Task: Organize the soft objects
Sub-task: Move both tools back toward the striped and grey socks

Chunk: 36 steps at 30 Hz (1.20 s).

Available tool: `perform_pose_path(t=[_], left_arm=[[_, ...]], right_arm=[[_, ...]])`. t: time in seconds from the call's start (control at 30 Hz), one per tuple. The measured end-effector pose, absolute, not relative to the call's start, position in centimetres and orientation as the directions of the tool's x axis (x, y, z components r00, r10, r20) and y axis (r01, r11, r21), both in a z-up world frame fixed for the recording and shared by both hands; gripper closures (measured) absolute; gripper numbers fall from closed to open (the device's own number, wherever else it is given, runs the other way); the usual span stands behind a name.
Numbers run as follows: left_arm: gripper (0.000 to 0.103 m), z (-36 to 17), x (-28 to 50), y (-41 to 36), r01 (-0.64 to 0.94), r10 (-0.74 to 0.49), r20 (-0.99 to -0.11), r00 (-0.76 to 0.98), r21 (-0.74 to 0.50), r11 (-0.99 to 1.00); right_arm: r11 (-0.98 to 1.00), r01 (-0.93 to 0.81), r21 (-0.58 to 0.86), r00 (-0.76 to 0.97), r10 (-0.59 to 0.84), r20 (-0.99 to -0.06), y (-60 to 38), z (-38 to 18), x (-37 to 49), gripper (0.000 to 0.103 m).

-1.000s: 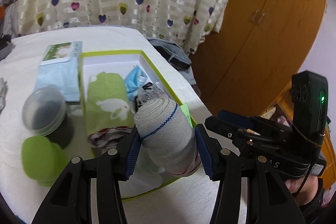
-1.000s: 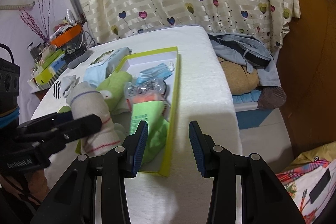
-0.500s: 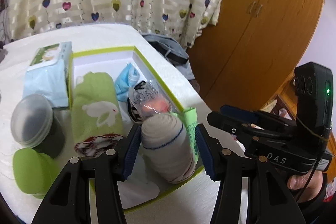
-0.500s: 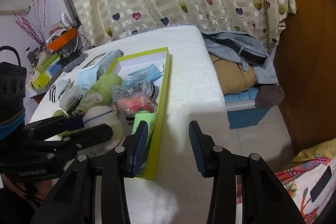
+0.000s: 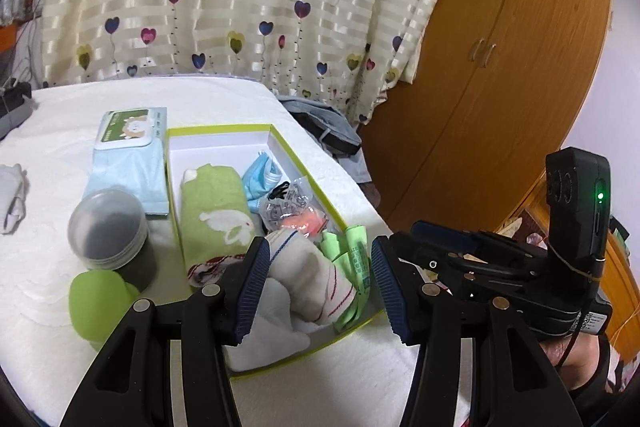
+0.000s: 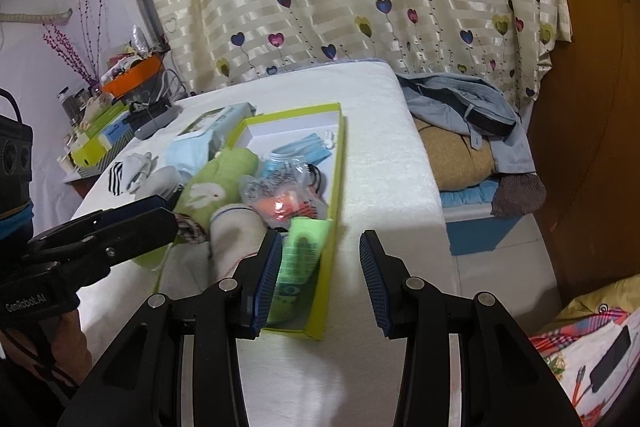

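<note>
Lying now in the near end of the green-edged box (image 5: 280,143), the rolled sock (image 5: 308,279) has left my left tongs (image 5: 316,275): a second ago I held it up between the pads, and now it rests on the box floor against the green rabbit towel (image 5: 212,211) and the green packet (image 5: 352,259). My left tongs stand wide around it, pads no longer pressing. My right tongs (image 6: 320,279) hang half open and empty over the worktop (image 6: 384,187) by the box's right wall. I judge this sock placed; the striped sock (image 6: 120,175) beyond the box looks like the next candidate.
</note>
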<state>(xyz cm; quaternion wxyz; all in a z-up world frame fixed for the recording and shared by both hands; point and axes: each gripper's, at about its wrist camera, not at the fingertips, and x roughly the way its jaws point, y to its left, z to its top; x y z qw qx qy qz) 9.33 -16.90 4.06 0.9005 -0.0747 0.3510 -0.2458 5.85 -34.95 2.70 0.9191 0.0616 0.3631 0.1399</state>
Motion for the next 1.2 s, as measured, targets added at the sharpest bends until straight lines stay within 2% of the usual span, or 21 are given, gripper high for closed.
perform_pose_path(t=[0.7, 1.2], left_arm=[[0.051, 5.2, 4.5, -11.7, 0.311, -0.434, -0.551, 0.712, -0.307, 0.900], [0.051, 4.9, 2.7, -4.4, 0.153, -0.315, -0.546, 0.776, -0.321, 0.935]], right_arm=[[0.925, -0.347, 0.153, 0.707, 0.365, -0.606, -28.5, 5.2, 2.2, 0.061], [0.868, -0.479, 0.133, 0.677, 0.461, -0.573, -22.0, 6.2, 1.1, 0.057]])
